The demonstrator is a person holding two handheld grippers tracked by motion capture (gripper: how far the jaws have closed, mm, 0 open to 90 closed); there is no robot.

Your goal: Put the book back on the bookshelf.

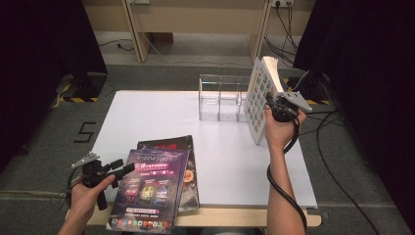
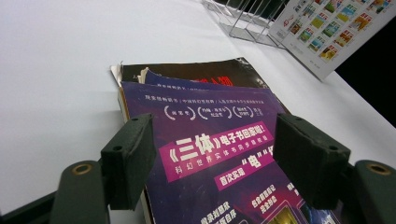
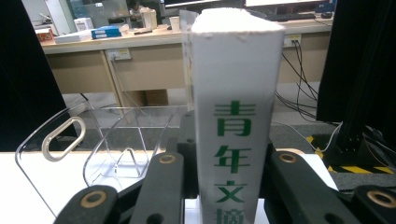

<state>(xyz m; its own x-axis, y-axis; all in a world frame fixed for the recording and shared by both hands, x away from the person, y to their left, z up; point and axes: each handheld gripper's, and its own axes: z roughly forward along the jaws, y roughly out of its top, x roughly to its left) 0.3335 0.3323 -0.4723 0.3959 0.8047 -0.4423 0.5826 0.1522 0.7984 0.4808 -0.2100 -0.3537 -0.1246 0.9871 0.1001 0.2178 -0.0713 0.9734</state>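
Rack was clear plastic, smooth and glossy, with glare on its curved dividers. Book had a glossy printed cover, a matt white spine and rough-cut paper page edges. Magazines: paper, glossy covers, with sheen on the purple top one and slightly frayed corners below. Desk top was matt white and smooth, with a pale wood edge. Hand-held gripper jaws were matt black plastic, slightly grainy, with brass-look metal inserts.

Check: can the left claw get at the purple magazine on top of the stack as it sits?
Probably yes. The left claw stands open right at the purple magazine's near edge, which overhangs the table, with nothing on top of it.
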